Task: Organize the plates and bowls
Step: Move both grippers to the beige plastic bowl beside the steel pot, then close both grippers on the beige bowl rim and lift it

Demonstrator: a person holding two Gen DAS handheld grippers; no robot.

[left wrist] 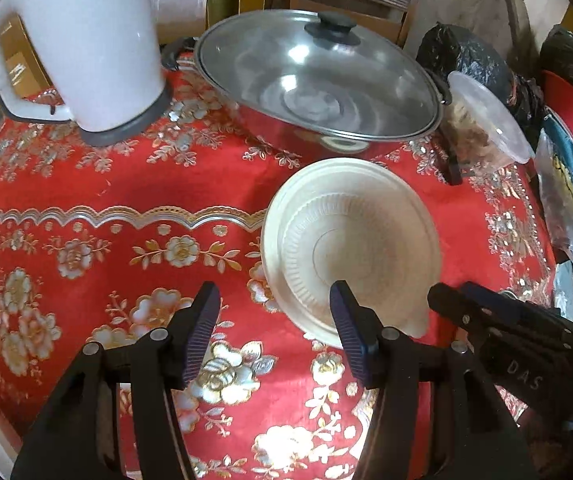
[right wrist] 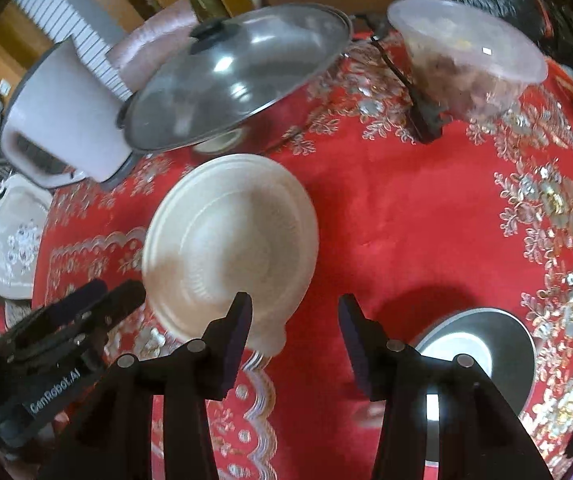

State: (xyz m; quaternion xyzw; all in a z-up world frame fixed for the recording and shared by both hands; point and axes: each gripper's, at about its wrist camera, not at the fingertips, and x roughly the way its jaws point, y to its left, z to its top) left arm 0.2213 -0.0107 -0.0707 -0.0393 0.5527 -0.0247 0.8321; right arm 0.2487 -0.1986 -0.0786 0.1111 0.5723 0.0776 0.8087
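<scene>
Nearest in the left wrist view, the left gripper (left wrist: pixel 274 304) stands with its jaws spread wide and nothing between them, above the red flowered tablecloth (left wrist: pixel 86 184). Its right finger overlaps the near rim of the cream bowl (left wrist: pixel 350 240), which sits upright on the cloth; whether the finger touches it cannot be told. The bowl is ribbed inside and looks empty, and a second rim around it suggests a stack or a plate beneath.

Nearest in the right wrist view, the right gripper (right wrist: pixel 294 308) is likewise released, jaws apart and empty, with its left finger in front of the bowl's near edge. Only this view shows a round dark disc with a bright centre (right wrist: pixel 482 344) at the lower right, and a white flowered dish (right wrist: pixel 10 236) at the table's left edge.

Each view catches the other gripper beside the bowl.

Farther back, a steel wok under a glass lid (left wrist: pixel 318 80) stands behind the bowl; its contents are not clear. A white kettle (left wrist: pixel 82 44) stands to its left. To the right, a clear plastic tub (right wrist: pixel 466 52) holds something brownish. Only the left view shows black bags (left wrist: pixel 466 56) beyond it.
</scene>
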